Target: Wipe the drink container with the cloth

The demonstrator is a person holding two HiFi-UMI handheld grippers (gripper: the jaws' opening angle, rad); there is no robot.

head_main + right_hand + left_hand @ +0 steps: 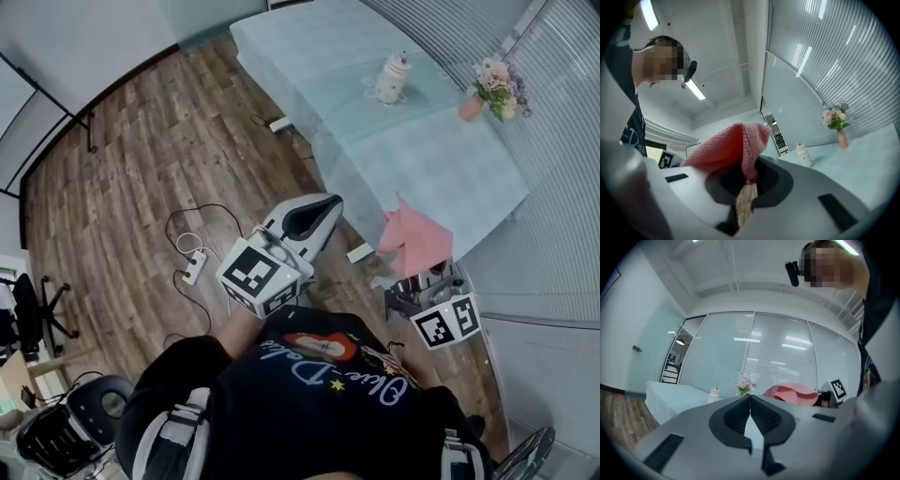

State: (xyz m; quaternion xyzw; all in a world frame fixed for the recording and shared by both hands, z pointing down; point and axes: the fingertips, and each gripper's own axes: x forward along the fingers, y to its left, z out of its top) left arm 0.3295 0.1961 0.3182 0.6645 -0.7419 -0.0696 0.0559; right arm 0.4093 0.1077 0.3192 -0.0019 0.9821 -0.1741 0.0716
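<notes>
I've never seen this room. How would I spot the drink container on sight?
Look for the long table draped in pale blue. Two things stand on it. The drink container is the white capped one; its neighbour is a vase of pink flowers.
</notes>
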